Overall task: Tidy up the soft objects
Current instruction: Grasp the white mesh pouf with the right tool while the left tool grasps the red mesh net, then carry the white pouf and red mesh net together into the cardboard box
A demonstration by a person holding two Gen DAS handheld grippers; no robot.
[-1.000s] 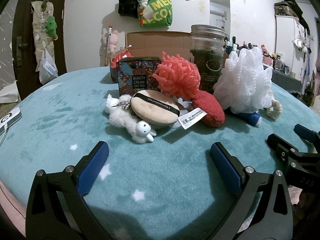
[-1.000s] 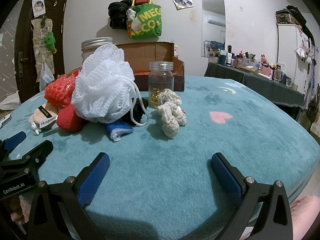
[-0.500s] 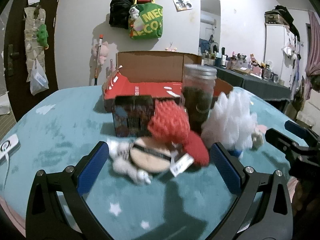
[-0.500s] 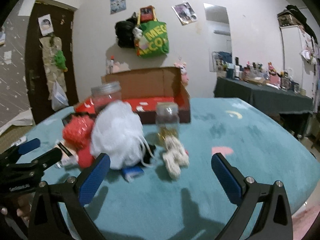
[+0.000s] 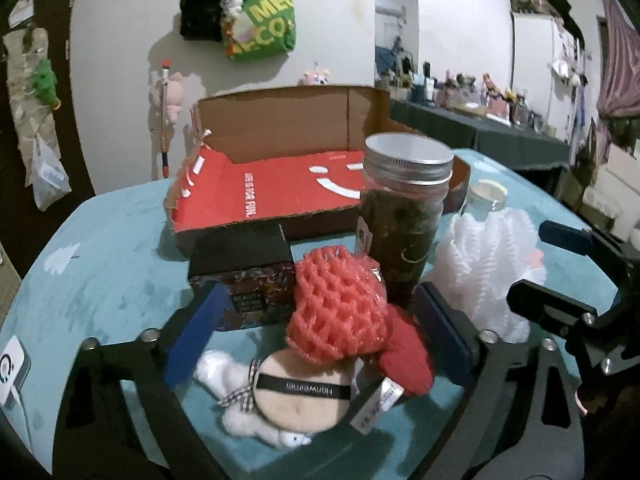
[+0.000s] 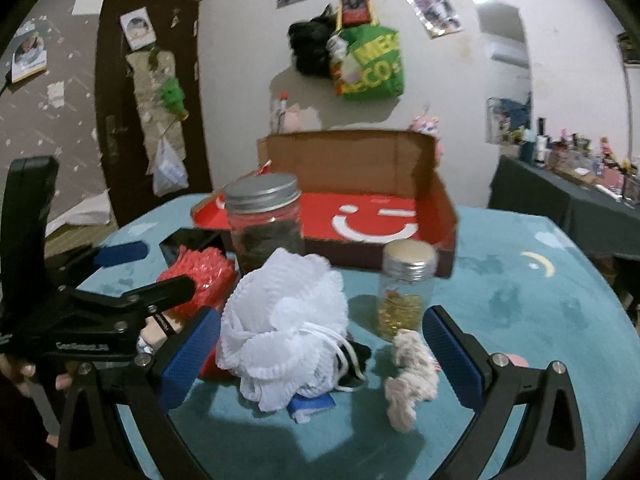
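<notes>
1. Left claw (image 5: 316, 340) spread wide, nothing gripped, hanging over the red mesh pouf (image 5: 338, 312), which rests on the beige powder puff (image 5: 298, 394) and the white plush toy (image 5: 240, 396) on the teal surface (image 5: 120, 248).
2. That pouf looks feather-light and springy (my judgement): it will squash, not slip. Pinch through its middle, not the loose net edge.
3. Right claw (image 6: 324, 354) equally wide and empty, straddling the white mesh pouf (image 6: 284, 328) and the cream knitted piece (image 6: 410, 372).
4. White one handles the same, I'd say; grab the bunched core near its cord (image 6: 332, 340).
5. Mind the glass jars: the big one (image 5: 404, 224) just behind the red pouf, the small one (image 6: 406, 288) beside the knit. A careless sweep could topple them.
6. Open cardboard box (image 6: 360, 216) sits behind, likely the drop spot.
</notes>
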